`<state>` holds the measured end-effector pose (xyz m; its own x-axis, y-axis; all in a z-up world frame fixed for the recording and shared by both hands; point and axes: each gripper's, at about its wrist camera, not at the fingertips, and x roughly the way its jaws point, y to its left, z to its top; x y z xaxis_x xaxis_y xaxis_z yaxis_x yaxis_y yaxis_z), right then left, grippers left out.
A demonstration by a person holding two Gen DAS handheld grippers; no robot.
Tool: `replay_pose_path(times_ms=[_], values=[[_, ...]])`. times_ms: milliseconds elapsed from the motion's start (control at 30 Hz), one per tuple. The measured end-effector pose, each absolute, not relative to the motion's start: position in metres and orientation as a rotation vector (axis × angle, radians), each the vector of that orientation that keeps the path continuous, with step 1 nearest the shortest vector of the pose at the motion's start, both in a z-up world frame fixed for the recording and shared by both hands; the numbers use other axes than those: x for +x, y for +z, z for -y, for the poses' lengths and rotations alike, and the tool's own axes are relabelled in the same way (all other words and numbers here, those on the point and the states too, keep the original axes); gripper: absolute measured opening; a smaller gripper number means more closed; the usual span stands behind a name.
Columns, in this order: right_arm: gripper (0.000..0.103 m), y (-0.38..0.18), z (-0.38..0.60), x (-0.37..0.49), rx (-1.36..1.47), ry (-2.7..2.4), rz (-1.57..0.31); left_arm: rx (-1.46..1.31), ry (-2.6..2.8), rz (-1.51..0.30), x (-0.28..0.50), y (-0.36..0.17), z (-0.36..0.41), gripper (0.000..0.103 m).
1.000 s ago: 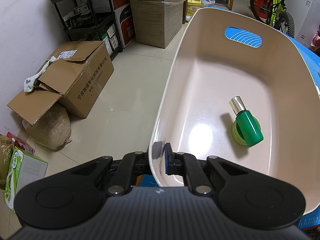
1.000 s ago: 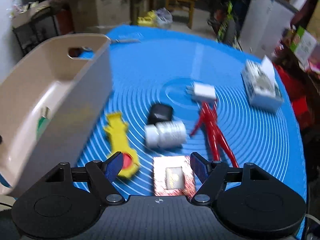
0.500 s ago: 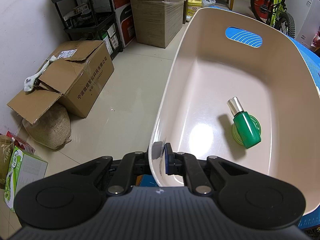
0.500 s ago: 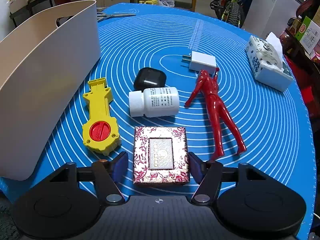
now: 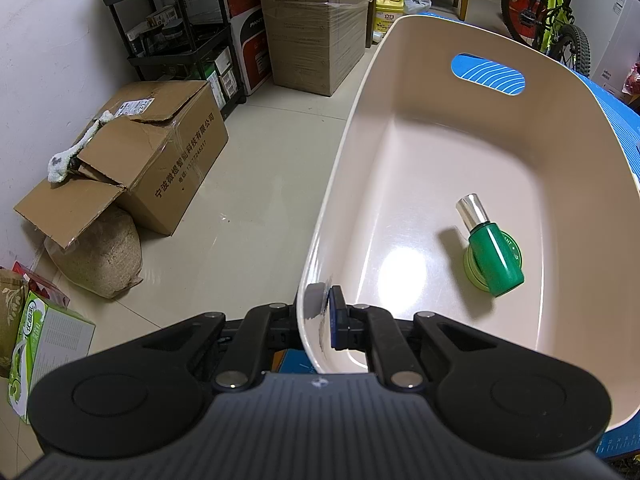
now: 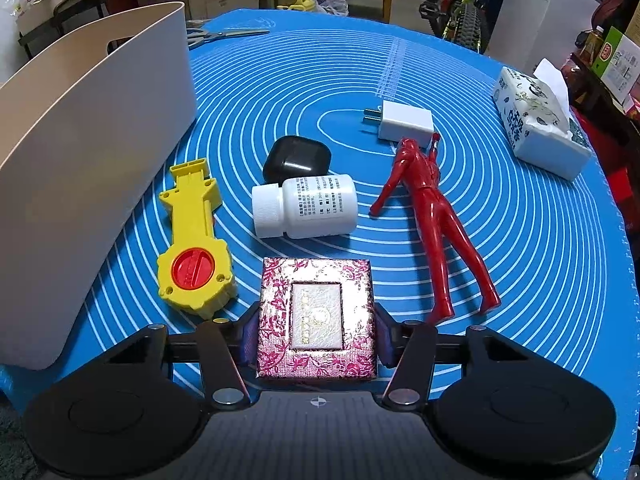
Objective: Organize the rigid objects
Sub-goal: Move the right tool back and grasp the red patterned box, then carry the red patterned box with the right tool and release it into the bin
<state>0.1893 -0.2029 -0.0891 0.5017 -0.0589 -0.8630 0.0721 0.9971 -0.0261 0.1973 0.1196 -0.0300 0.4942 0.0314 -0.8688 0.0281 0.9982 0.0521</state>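
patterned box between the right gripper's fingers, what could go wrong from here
1. The right gripper has just been closing around the patterned box near its back end only, so the box may tip forward on lifting.
2. The yellow toy lies close beside it and could get nudged.
3. The left gripper pinches the bin wall; a pull might tilt the bin.

Right tool (image 6: 316, 330) astride the patterned box (image 6: 316, 318)

The tool's jaws have just been closing, one finger at each side of the pink floral box on the blue surface (image 6: 520, 240). Beyond it lie a white pill bottle (image 6: 306, 211), a black case (image 6: 297, 159), a yellow toy (image 6: 192, 246), a red figure (image 6: 434, 224) and a white charger (image 6: 404, 122). The beige bin (image 6: 88, 152) stands at left.
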Motion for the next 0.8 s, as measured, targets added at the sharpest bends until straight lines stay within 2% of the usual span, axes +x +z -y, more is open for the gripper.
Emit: replay_pose_path(times_ms=[367, 800], values=[[0.059, -0.032, 0.196, 0.182, -0.029, -0.098, -0.904, 0.063, 0.002, -1.054, 0.197, -0.030, -0.120, 0.012], [0.059, 0.047, 0.146, 0.218, -0.091, -0.009, -0.711, 0.061, 0.001, -1.054, 0.197, -0.030, -0.120, 0.012]])
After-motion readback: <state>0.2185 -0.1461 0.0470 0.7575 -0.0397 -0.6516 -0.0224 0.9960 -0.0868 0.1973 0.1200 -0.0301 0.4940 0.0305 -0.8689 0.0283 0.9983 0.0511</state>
